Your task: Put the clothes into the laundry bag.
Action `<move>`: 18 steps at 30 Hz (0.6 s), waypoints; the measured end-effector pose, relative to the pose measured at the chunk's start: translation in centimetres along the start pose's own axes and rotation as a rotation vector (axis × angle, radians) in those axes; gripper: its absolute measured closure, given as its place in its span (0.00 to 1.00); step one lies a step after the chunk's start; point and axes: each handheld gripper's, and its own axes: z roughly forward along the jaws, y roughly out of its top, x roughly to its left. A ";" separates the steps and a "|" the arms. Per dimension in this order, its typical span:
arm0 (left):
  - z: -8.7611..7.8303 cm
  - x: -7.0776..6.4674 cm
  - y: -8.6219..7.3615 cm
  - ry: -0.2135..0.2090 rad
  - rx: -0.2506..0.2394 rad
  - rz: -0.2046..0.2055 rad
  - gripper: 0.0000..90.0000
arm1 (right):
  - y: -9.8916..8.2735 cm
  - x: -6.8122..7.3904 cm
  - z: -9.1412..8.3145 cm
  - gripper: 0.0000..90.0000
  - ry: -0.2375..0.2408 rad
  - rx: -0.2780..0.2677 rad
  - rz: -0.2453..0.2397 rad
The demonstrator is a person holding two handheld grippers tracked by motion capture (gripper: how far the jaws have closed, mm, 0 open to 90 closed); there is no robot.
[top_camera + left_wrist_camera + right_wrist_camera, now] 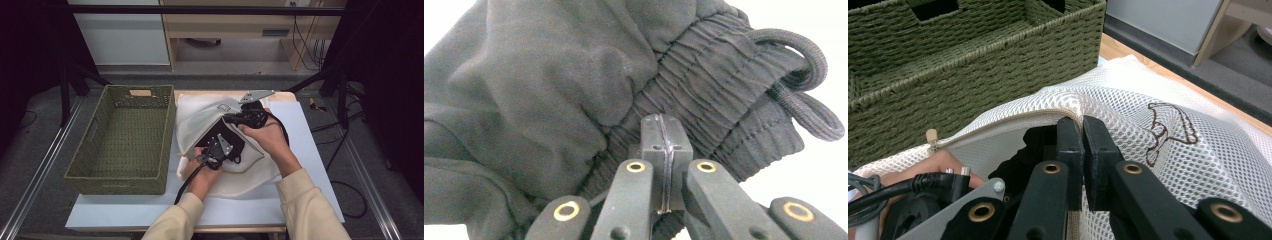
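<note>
High view: a white table [310,150] is carrying a green woven basket [122,140] on its left side, and just to the right of it a white mesh laundry bag [200,117] is lying spread flat, its near left edge close to the basket's wall. A black garment [227,139] is sitting in the bag's mouth, partly under the mesh; in the left gripper view it is showing a gathered elastic waistband [719,95] and a black drawstring [809,75] looped at the right. The right gripper [1082,131] is holding the bag's opening up, its jaws clenched on the bound rim of the mesh. The left gripper [663,137] is pinching the black garment just below the waistband, jaws pressed together on what is probably a thin fold of cloth, though the fold itself is hard to make out.
</note>
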 end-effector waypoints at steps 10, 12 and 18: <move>0.6 0.1 0.3 0.011 -0.009 -0.011 1.00 | 0.0 0.1 -0.1 0.97 -0.014 0.012 -0.012; 0.5 0.2 0.3 0.012 0.001 0.001 1.00 | 0.0 0.1 -0.1 0.97 -0.014 0.012 -0.012; 0.6 0.2 0.3 0.024 -0.005 0.002 1.00 | 0.0 0.2 -0.3 0.97 -0.011 0.015 -0.012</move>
